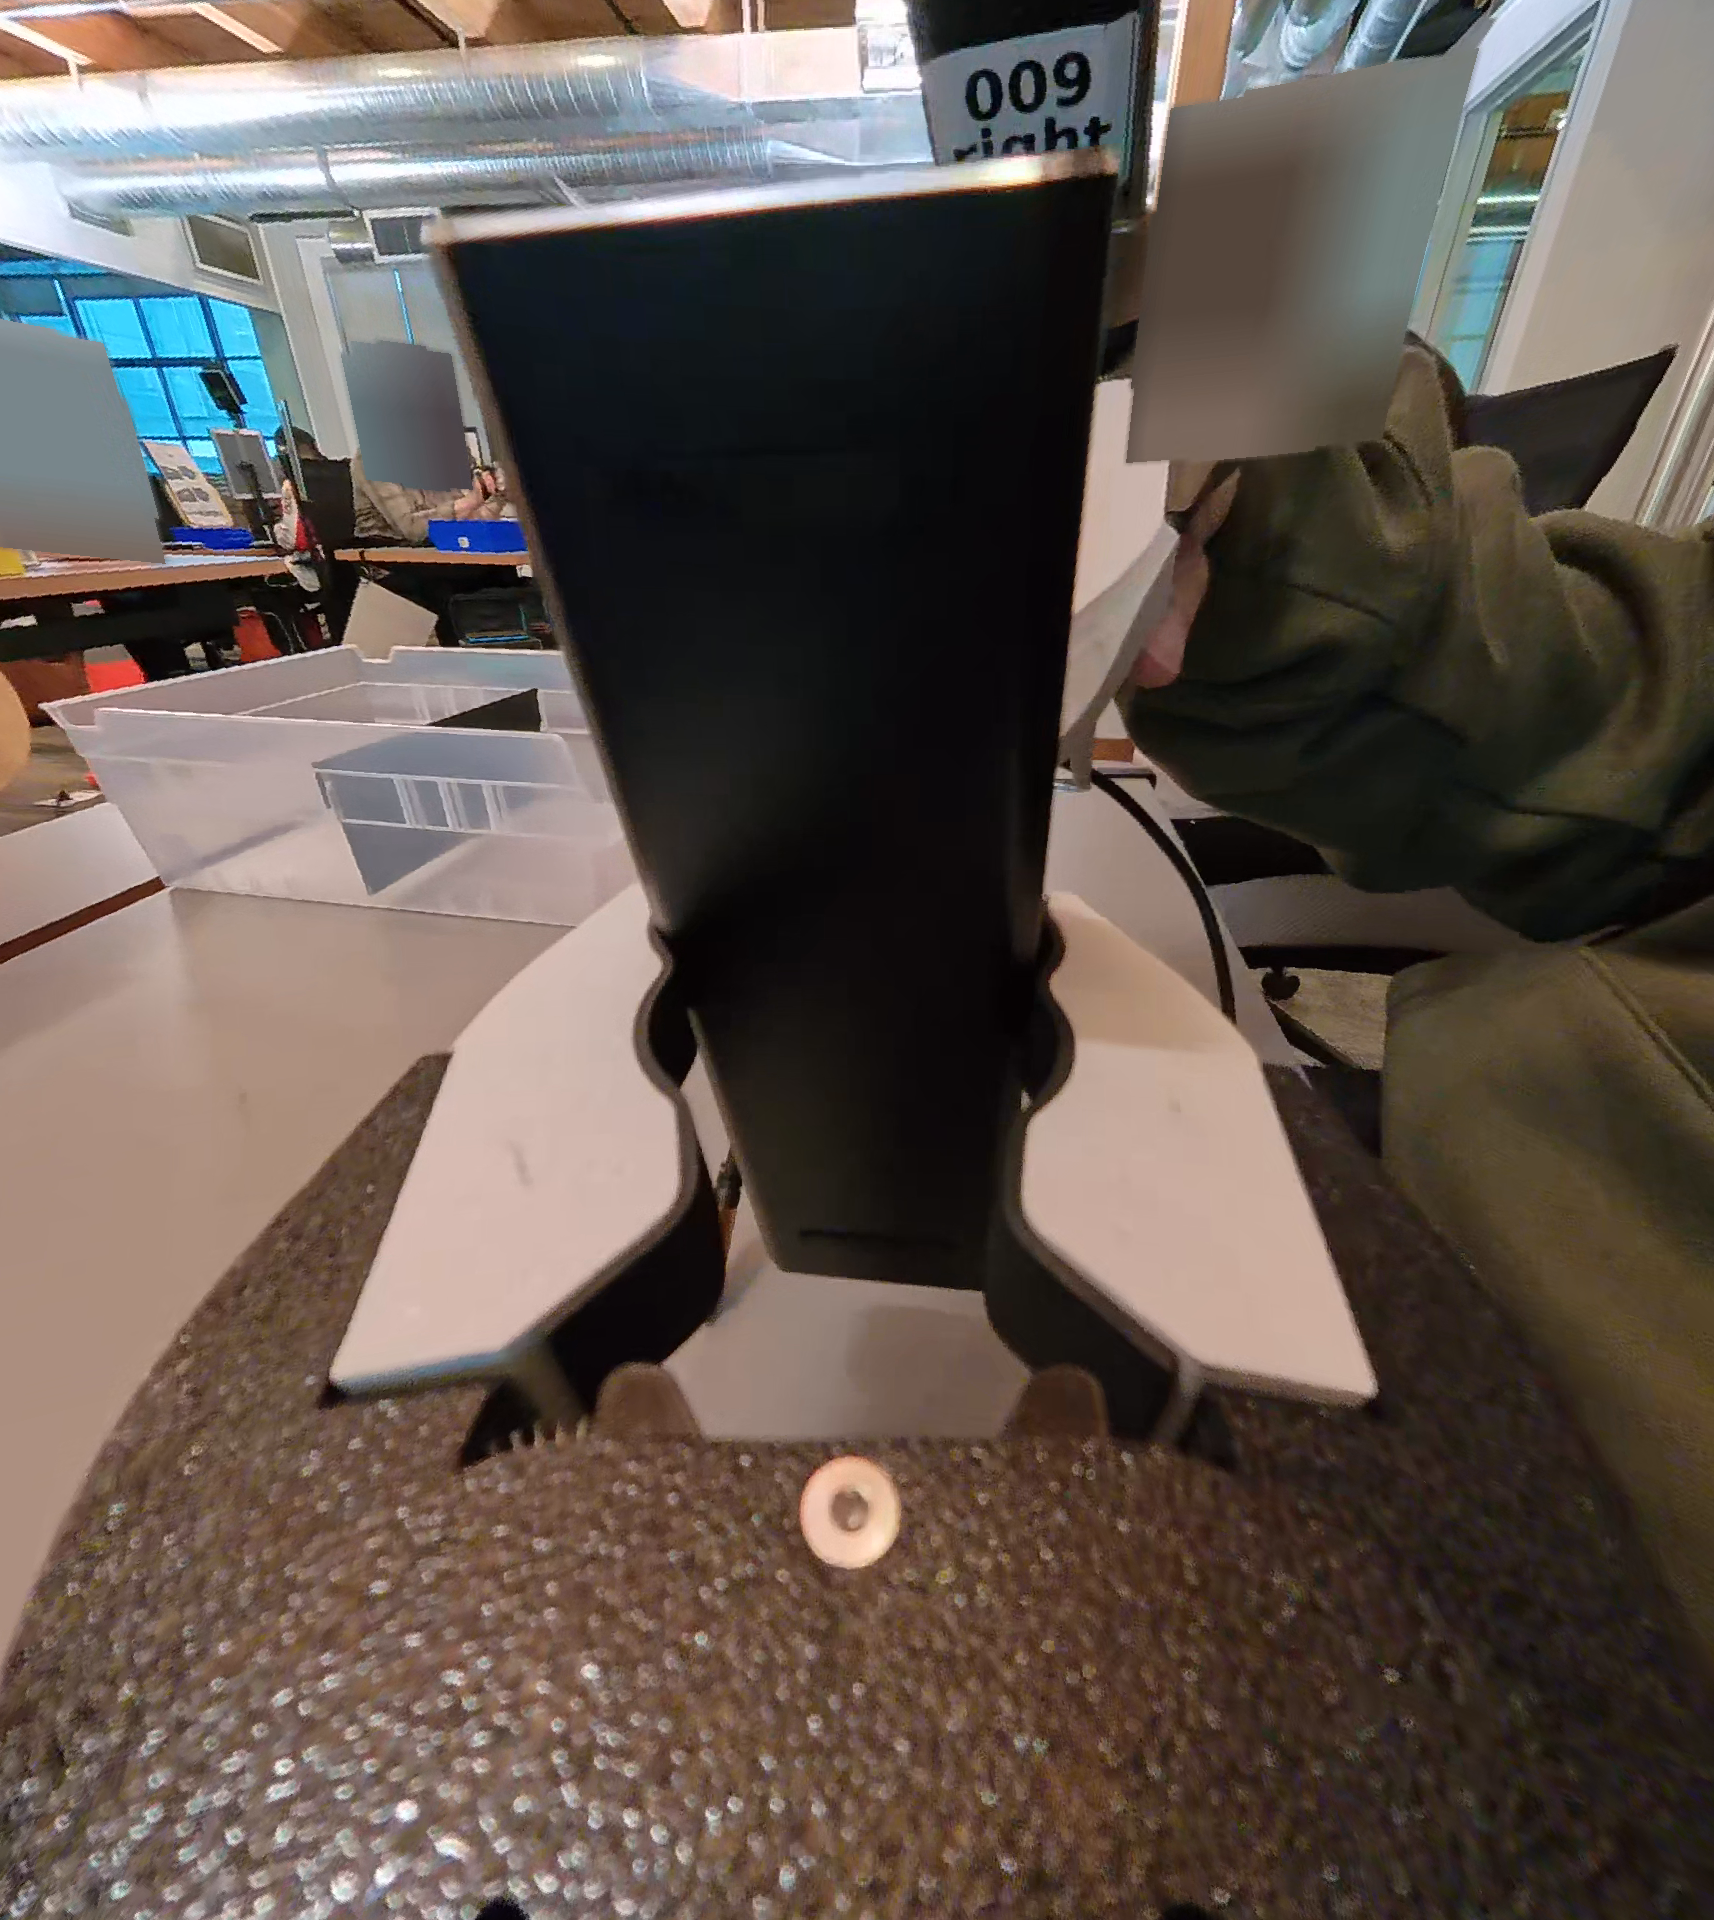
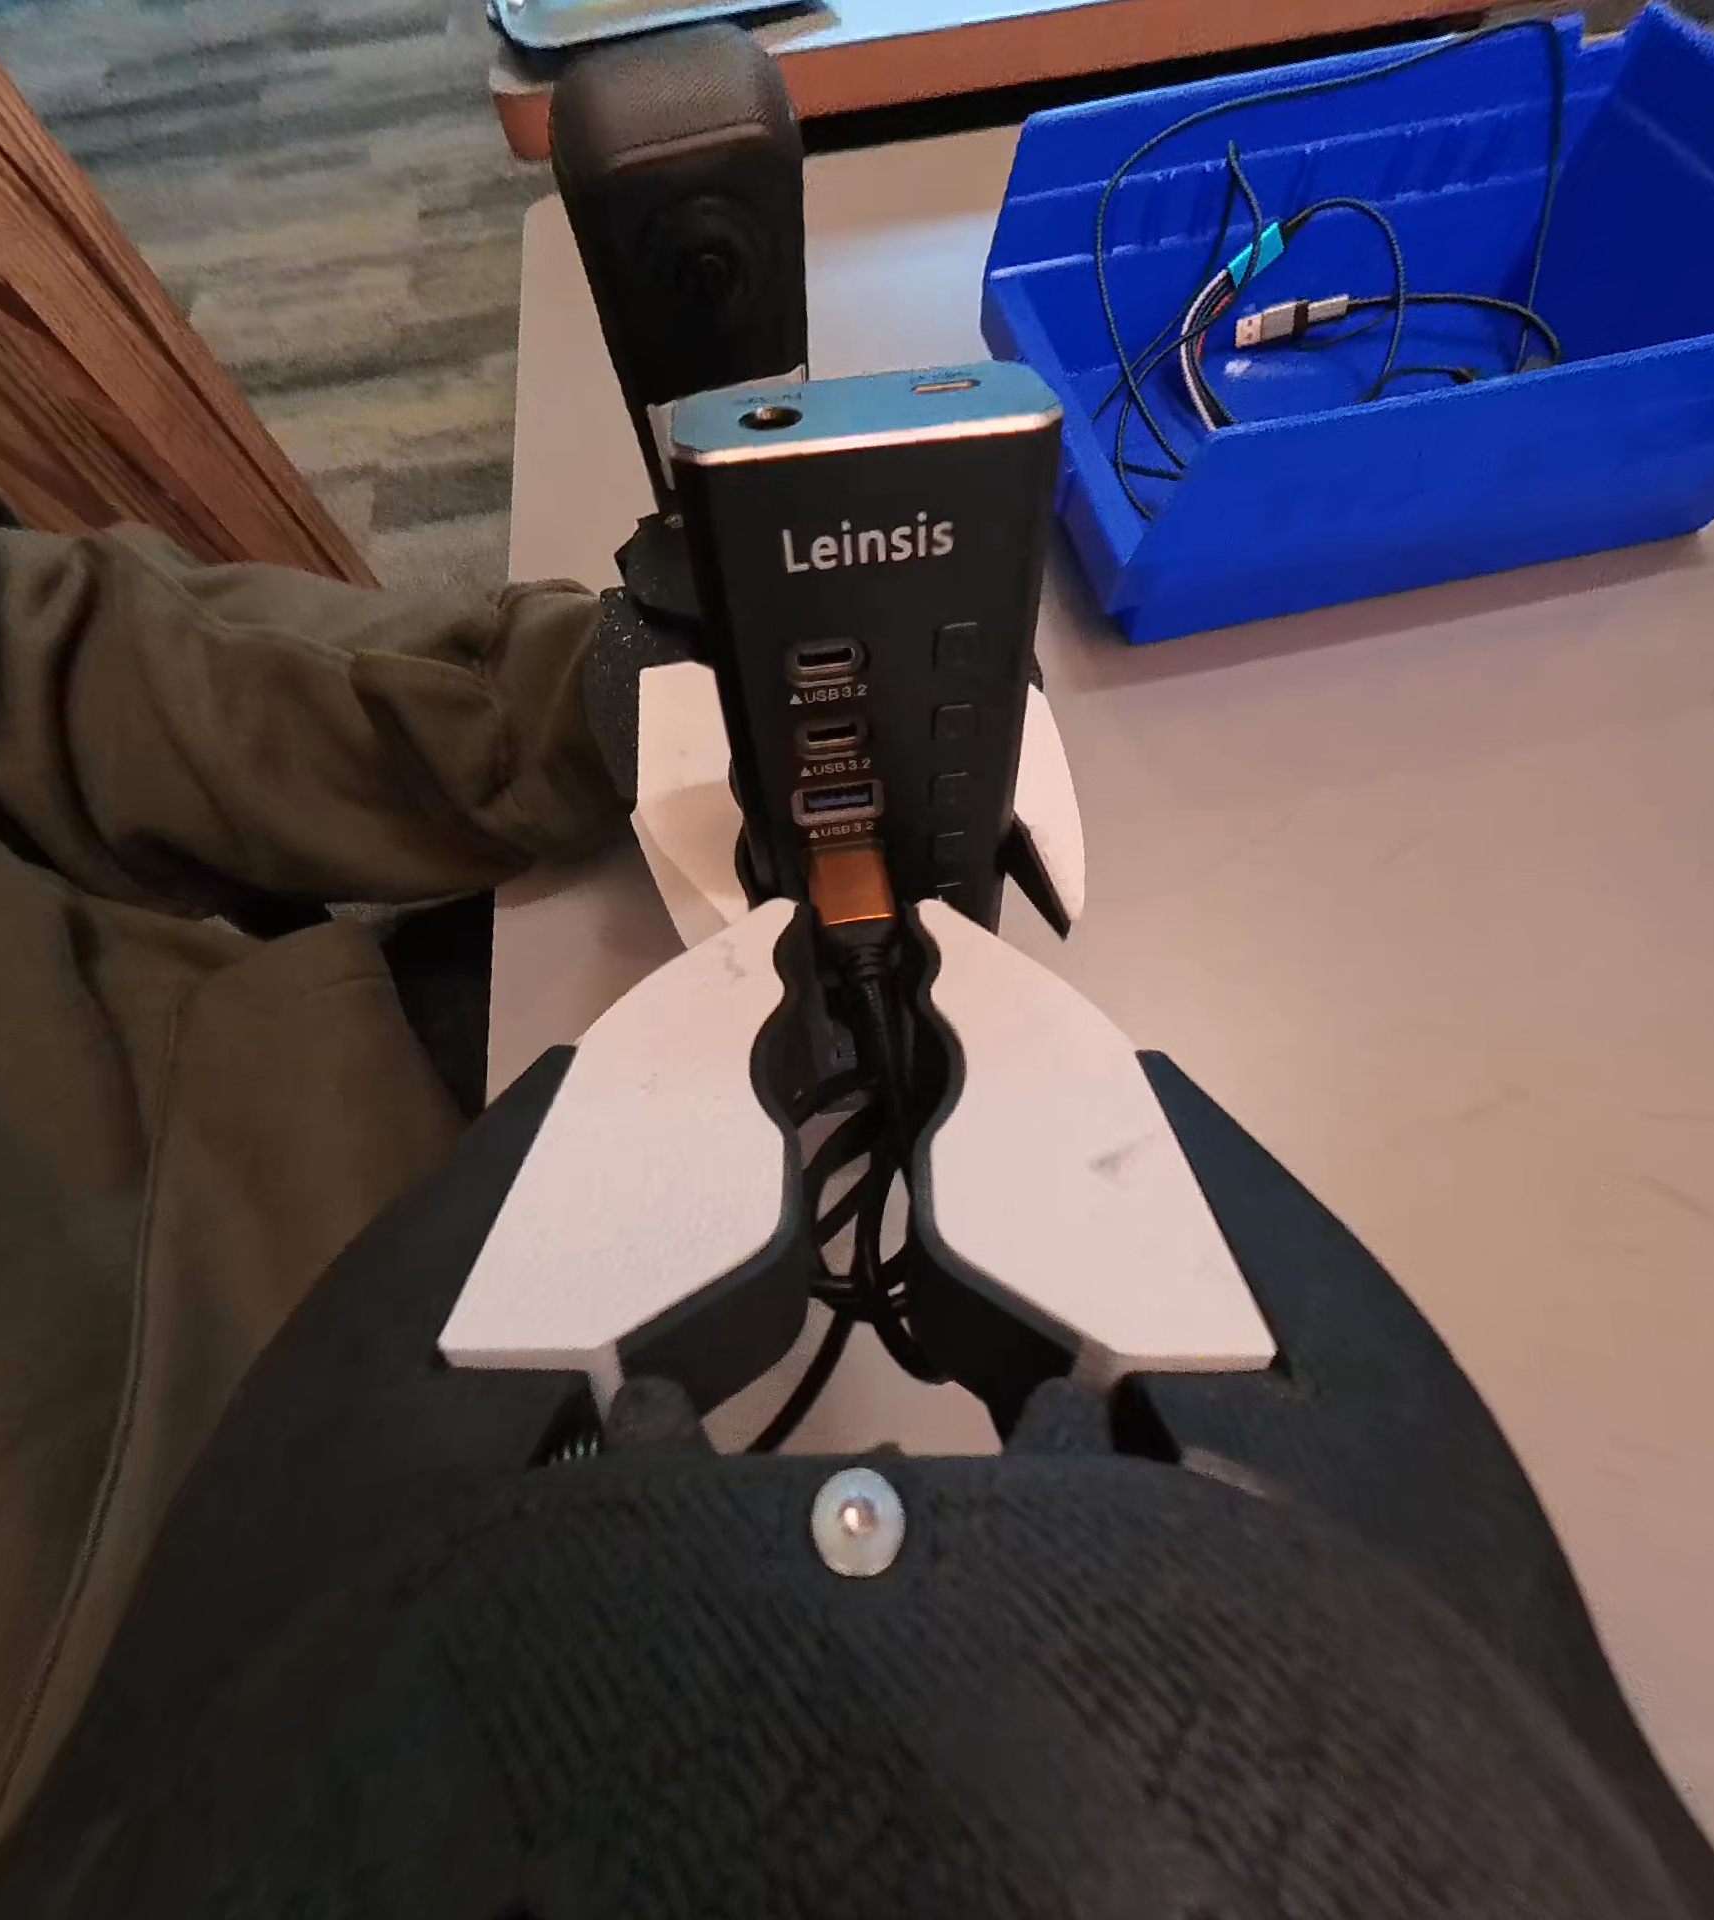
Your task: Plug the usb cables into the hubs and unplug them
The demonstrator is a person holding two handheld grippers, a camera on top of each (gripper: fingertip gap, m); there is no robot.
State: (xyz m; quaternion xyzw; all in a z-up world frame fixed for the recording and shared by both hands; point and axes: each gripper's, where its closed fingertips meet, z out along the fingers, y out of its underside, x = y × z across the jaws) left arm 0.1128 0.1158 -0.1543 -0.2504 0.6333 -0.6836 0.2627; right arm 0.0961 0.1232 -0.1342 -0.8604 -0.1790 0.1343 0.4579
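Observation:
A black USB hub (image 2: 863,582) stands upright with its port face toward the right wrist view. My left gripper (image 1: 853,925) is shut on the hub's lower end; in the left wrist view I only see the hub's plain back (image 1: 811,623). My right gripper (image 2: 851,920) is shut on a black USB cable (image 2: 874,1049) just behind its orange plug (image 2: 848,883). The plug sits at the port right below the blue USB-A port (image 2: 835,800). I cannot tell how deep it is in. Part of the right gripper (image 1: 1113,634) shows behind the hub.
A blue bin (image 2: 1455,520) at the back right of the grey table (image 2: 1404,935) holds several loose cables (image 2: 1279,322). A clear plastic bin (image 1: 313,810) stands on the table beyond the hub. Olive sleeves (image 1: 1455,675) are close on the person's side. My left and right fingertips are right by each other.

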